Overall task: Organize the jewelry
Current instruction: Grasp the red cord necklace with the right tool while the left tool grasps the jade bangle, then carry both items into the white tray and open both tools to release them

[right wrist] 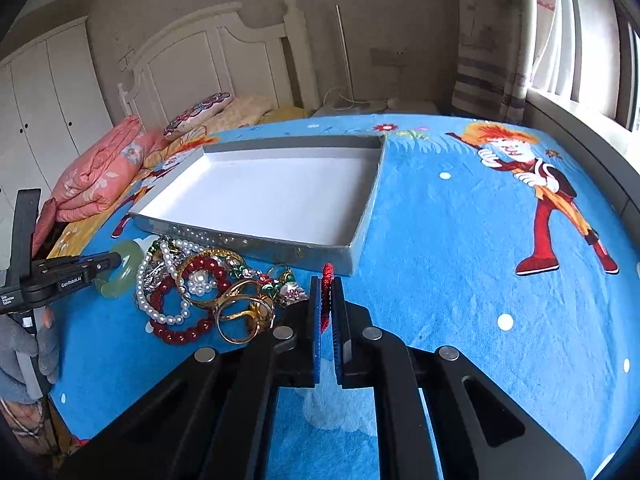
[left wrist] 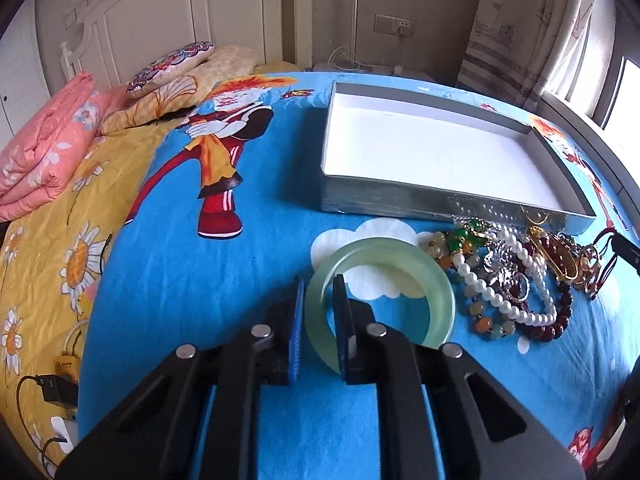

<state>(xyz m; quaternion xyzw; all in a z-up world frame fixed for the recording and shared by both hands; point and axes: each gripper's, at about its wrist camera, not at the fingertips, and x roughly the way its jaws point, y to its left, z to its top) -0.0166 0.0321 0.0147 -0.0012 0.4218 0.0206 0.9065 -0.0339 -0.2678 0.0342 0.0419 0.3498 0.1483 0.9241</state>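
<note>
A pale green jade bangle (left wrist: 400,254) lies on the blue cartoon bedsheet, and my left gripper (left wrist: 319,286) is shut on its near left rim. In the right wrist view the bangle (right wrist: 128,256) shows beside the left gripper (right wrist: 108,266). A tangled jewelry pile (left wrist: 512,280) of pearl strands, red beads and gold pieces lies right of the bangle, in front of an empty silver box (left wrist: 400,200) with a white inside. My right gripper (right wrist: 326,282) is shut on a red braided cord (right wrist: 328,270) at the right edge of the pile (right wrist: 200,296), near the box's corner (right wrist: 352,256).
Folded pink quilt (left wrist: 44,148) and pillows (left wrist: 172,68) lie at the head of the bed by the white headboard. Chargers and cables (left wrist: 56,388) sit at the bed's left edge. A window and curtain are on the right. A gloved hand (right wrist: 24,356) holds the left gripper's handle.
</note>
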